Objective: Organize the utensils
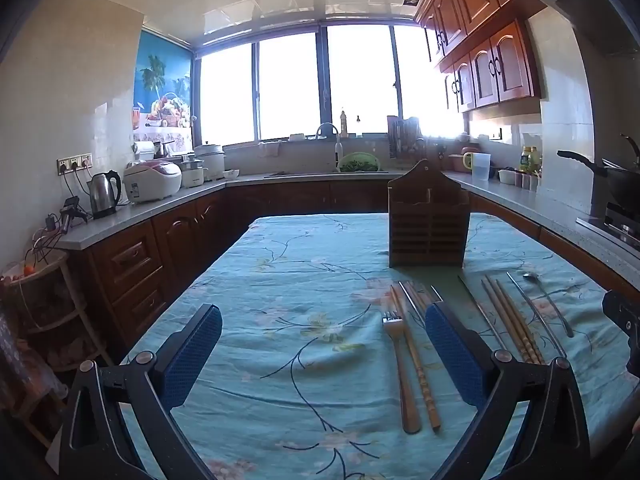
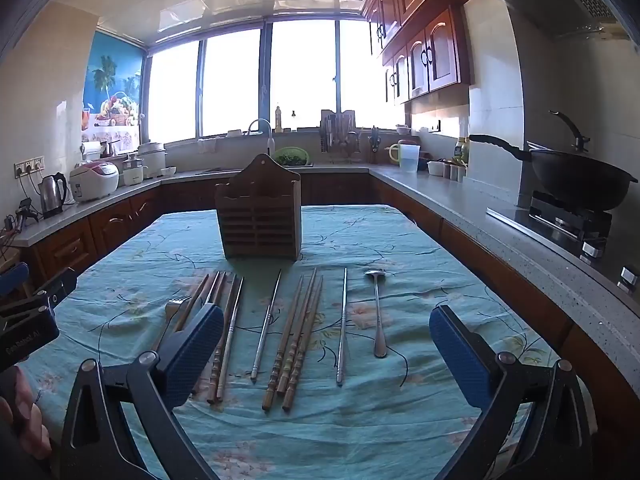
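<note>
A slatted wooden utensil holder (image 1: 427, 220) stands upright on the table (image 1: 280, 360); it also shows in the right wrist view (image 2: 259, 216). In front of it lie a fork (image 1: 400, 360), several wooden chopsticks (image 2: 298, 336), metal chopsticks (image 2: 266, 324) and a metal spoon (image 2: 378, 312), side by side. My left gripper (image 1: 322, 356) is open and empty, above the cloth left of the fork. My right gripper (image 2: 326, 356) is open and empty, above the chopsticks and spoon. The left gripper's body shows at the right wrist view's left edge (image 2: 28, 320).
The table has a teal floral cloth (image 2: 360, 420). Counters run around it: kettle (image 1: 104, 194) and rice cooker (image 1: 152, 180) on the left, sink (image 1: 332, 152) at the back, a wok (image 2: 580, 176) on the stove at right. Wall cabinets (image 2: 424, 56) hang above.
</note>
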